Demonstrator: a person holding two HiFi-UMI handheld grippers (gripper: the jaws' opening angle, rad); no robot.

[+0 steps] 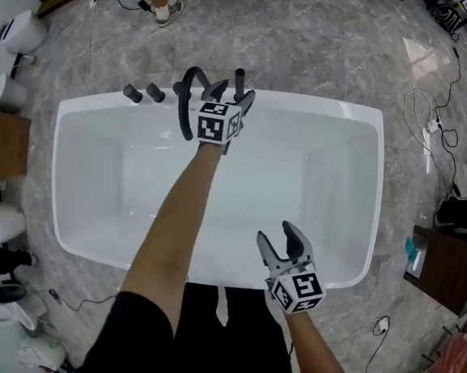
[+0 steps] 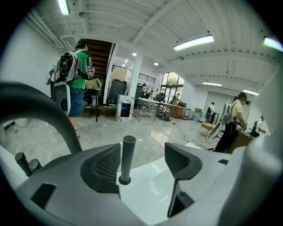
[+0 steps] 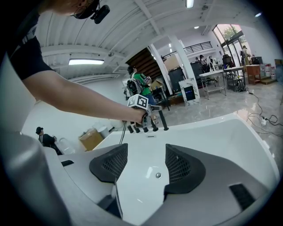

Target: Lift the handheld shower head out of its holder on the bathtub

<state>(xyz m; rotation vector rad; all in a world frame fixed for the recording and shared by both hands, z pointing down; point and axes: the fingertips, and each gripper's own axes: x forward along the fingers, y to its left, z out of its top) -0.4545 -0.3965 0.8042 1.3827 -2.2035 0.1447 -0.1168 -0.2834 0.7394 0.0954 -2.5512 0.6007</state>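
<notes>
The handheld shower head is a slim dark rod that stands upright in its holder on the far rim of the white bathtub. My left gripper reaches over that rim, open. In the left gripper view the rod rises between the jaws, close to the left one, and the jaws of the left gripper are not closed on it. My right gripper hangs open above the tub's near side with nothing in it. Its own view looks across the basin at the left gripper and the rod.
A curved dark spout and two dark knobs stand on the rim left of the rod. The tub drain shows below the right gripper. Cables, a cardboard box and a person's foot are on the floor around the tub.
</notes>
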